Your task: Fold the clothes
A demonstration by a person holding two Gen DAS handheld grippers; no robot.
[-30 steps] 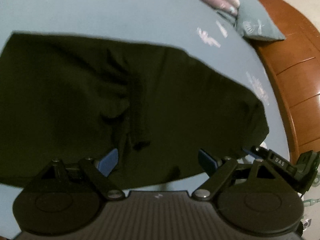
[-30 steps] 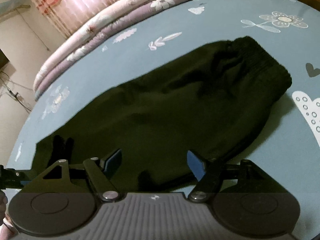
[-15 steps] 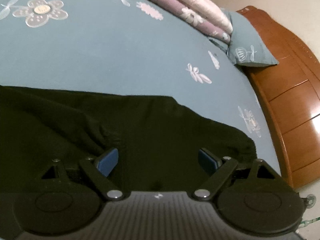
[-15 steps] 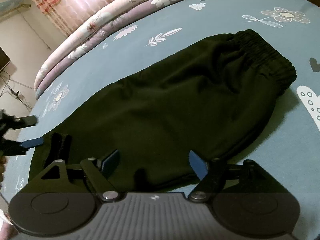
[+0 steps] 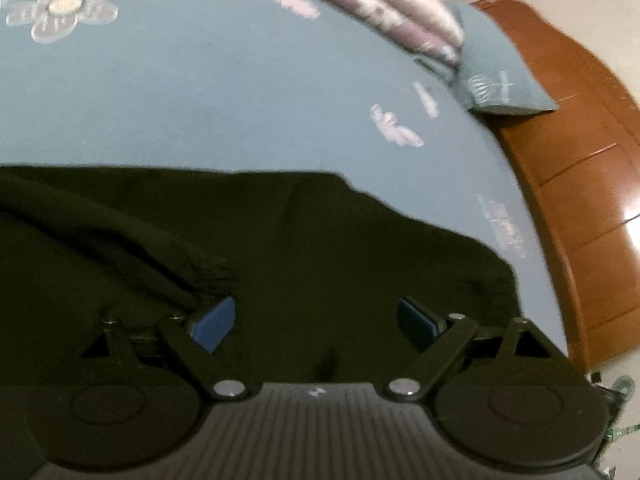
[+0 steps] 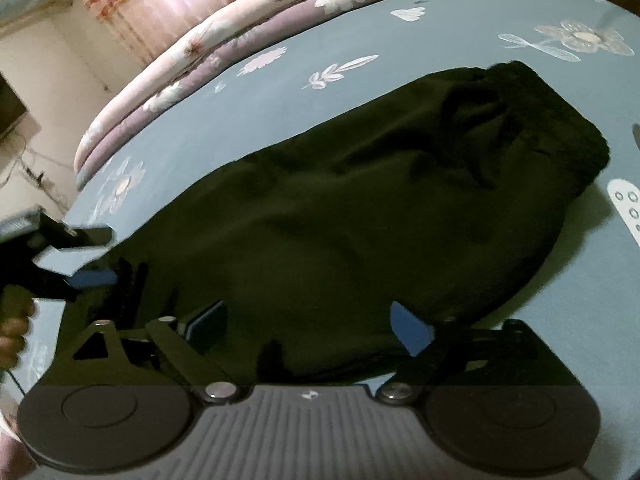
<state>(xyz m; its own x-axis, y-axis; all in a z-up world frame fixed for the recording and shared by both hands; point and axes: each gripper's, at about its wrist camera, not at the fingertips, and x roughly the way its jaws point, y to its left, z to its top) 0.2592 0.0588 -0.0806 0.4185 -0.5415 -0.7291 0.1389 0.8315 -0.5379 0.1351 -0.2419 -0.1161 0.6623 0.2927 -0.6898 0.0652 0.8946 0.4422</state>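
The black garment [image 6: 360, 216] lies spread on the blue bedsheet [image 5: 200, 92], in the middle of the bed. It looks like soft knitted cloth, dull and without shine. In the right wrist view its far end is a thick gathered band [image 6: 576, 136], and its surface has some low wrinkles. In the left wrist view a rolled fold [image 5: 140, 248] runs across the cloth toward the left finger pad.

The left gripper [image 5: 316, 320] is low over the garment with its two blue pads wide apart, and nothing is between them. The right gripper [image 6: 308, 324] is also spread wide over the near edge of the cloth, and it holds nothing.

Compared with half a second before, the left gripper now reaches further into the right wrist view [image 6: 80, 256], over the left corner of the garment, where before it was only at the edge of that view. The band end of the garment looks more crumpled now, and both views are more blurred.

Around the garment, the bedsheet has white flower and leaf prints. A folded quilt [image 6: 224, 44] in pink and purple lies along the far side. A blue pillow [image 5: 496, 76] lies against the shiny brown wooden headboard [image 5: 580, 184]. A hand [image 6: 14, 332] is partly seen at the left edge.
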